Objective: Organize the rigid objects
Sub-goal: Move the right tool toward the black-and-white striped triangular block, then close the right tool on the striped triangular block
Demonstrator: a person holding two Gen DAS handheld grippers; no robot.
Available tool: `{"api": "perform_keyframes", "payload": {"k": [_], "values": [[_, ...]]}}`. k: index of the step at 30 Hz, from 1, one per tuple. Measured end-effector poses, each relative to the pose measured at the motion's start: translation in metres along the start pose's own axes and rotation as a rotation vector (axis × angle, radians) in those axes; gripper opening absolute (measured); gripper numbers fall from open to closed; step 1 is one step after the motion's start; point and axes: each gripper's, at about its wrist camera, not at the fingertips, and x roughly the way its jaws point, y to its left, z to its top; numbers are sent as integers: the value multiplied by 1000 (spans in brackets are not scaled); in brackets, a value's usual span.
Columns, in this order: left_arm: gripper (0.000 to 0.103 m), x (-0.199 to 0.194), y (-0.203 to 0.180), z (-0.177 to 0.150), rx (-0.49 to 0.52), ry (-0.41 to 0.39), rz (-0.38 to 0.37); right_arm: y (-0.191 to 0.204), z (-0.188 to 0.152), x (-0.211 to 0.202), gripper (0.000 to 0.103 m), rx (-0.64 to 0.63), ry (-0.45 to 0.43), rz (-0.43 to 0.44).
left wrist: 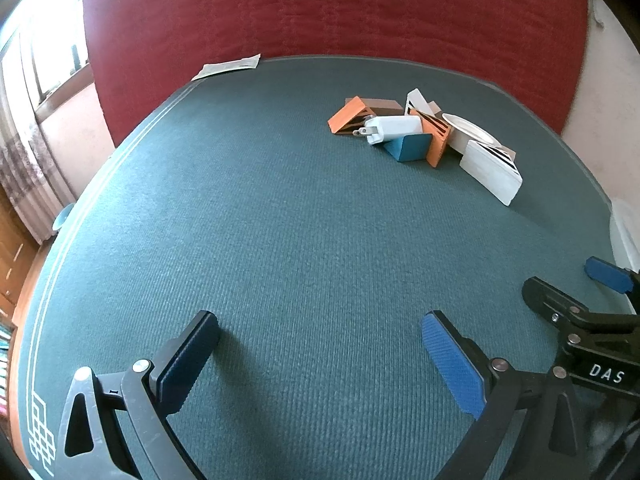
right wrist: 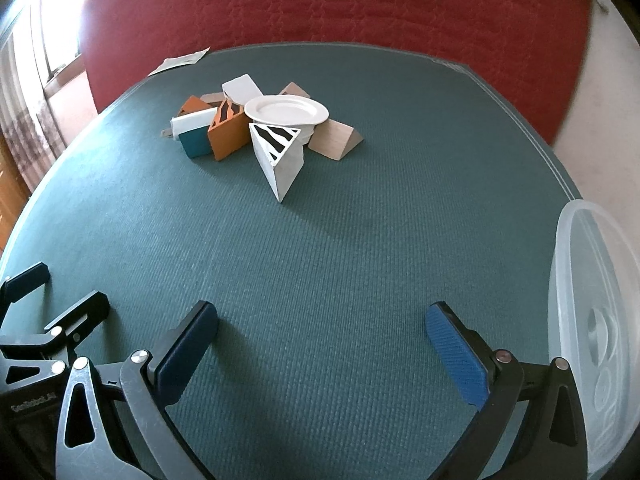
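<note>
Both the left tool (left wrist: 320, 360) and right tool (right wrist: 320, 352) hover wide and empty over the near tabletop (right wrist: 320, 240). The block pile (right wrist: 248, 132) lies far off, supporting a white plate (right wrist: 286, 110); pulling blocks first risks toppling it.

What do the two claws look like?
Each claw, left and right, has black angular arms with silver rivets and two flat fingers padded in ridged blue rubber. White letters "DAS" mark the right claw's body as seen from the left camera. No cables or sleeves show.
</note>
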Motion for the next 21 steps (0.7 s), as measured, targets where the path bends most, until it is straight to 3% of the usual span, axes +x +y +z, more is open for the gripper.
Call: {"api": "perform_keyframes", "payload": {"k": [10, 18, 21], "values": [[103, -2, 13, 3, -42, -16, -77, -6, 3, -4, 102, 37, -25, 55], [103, -9, 13, 6, -11, -32, -118, -4, 24, -2, 80, 55, -57, 120], [102, -16, 17, 12, -11, -45, -148, 0, 34, 0, 77, 48, -82, 138]]}}
